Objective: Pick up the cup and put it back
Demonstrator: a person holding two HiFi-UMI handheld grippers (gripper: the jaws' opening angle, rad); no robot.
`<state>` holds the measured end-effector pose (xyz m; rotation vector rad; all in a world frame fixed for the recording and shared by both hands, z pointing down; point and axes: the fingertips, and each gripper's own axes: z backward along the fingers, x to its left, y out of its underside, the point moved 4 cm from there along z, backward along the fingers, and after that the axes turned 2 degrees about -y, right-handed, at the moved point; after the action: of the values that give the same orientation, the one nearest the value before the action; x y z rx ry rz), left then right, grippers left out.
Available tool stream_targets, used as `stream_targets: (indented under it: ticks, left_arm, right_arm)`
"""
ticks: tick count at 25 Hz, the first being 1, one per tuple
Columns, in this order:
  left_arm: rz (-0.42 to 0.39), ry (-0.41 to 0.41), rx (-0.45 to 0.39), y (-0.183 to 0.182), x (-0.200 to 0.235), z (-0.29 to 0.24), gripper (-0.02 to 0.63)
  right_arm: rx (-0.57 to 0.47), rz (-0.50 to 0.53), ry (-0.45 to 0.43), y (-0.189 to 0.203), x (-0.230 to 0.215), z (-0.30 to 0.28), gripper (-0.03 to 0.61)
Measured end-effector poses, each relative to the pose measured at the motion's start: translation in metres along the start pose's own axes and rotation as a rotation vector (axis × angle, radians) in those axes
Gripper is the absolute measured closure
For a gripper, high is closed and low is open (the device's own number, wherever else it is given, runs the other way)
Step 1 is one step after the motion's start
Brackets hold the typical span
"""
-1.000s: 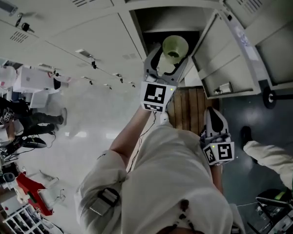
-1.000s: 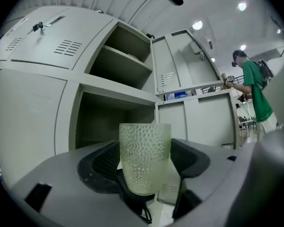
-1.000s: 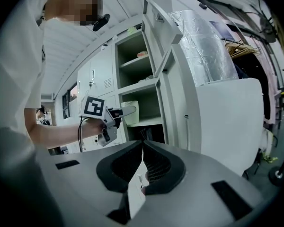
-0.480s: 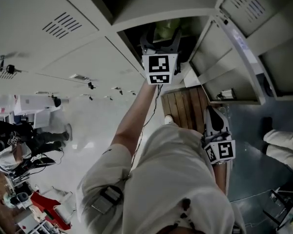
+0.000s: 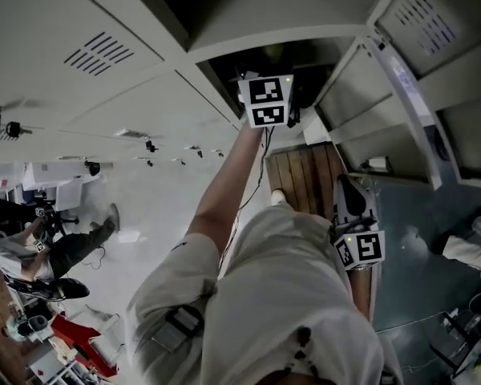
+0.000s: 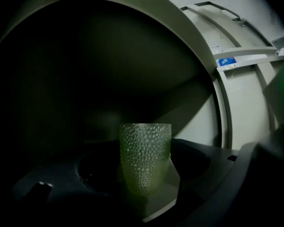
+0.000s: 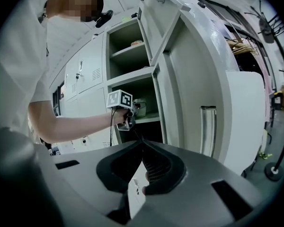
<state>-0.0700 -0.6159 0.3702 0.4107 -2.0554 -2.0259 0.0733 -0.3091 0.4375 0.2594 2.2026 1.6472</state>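
Grey lockers (image 5: 104, 95) fill the frame; inside the dark open compartment (image 5: 314, 53), left tool (image 6: 144, 183) clamps the upright green dimpled cup (image 6: 145, 145). Right tool (image 7: 143, 174), lower right, jaws together.

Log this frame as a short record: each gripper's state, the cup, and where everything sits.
left gripper: shut on the green dimpled cup, inside an open locker compartment
cup: upright; whether it is set down cannot be told
right gripper: shut, empty, low beside the person
locker door: open
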Motion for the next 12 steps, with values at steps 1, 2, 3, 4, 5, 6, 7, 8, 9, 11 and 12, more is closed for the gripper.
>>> stream_targets:
  ticks: [1,2,3,4,5,6,7,8,9,11,12]
  left_arm:
    - [0.004,-0.006,0.008,0.002,0.002,-0.001,0.279]
    - [0.003,-0.009,0.013,0.004,0.003,-0.002,0.279]
    - [-0.006,-0.01,0.017,0.005,0.002,-0.003,0.279]
    - [-0.025,-0.009,0.024,0.006,0.0,-0.004,0.279]
    - [-0.051,-0.008,0.034,0.007,-0.002,-0.005,0.279]
    - [-0.077,-0.007,0.044,0.008,-0.005,-0.006,0.278]
    - [-0.095,-0.009,0.049,0.009,-0.007,-0.006,0.278]
    - [-0.103,-0.012,0.051,0.01,-0.007,-0.007,0.278]
    - [-0.103,-0.015,0.053,0.01,-0.007,-0.007,0.278]
    - [-0.093,-0.022,0.061,0.01,-0.006,-0.009,0.276]
    - [-0.09,-0.025,0.065,0.01,-0.006,-0.009,0.276]
  right_arm:
    - [0.002,0.0,-0.001,0.001,0.001,-0.001,0.552]
    - [0.002,-0.001,0.0,0.001,0.001,-0.001,0.552]
    - [0.001,-0.004,0.003,0.001,0.0,0.0,0.552]
    - [0.0,-0.007,0.007,0.002,-0.001,0.001,0.552]
    - [0.0,-0.012,0.012,0.002,-0.003,0.003,0.552]
    - [0.0,-0.018,0.018,0.003,-0.005,0.004,0.552]
    - [-0.001,-0.023,0.023,0.004,-0.006,0.005,0.552]
    - [-0.002,-0.027,0.026,0.004,-0.007,0.006,0.552]
    - [-0.003,-0.029,0.028,0.005,-0.008,0.008,0.552]
    - [-0.005,-0.03,0.027,0.005,-0.009,0.01,0.552]
    - [-0.005,-0.03,0.026,0.006,-0.009,0.011,0.552]
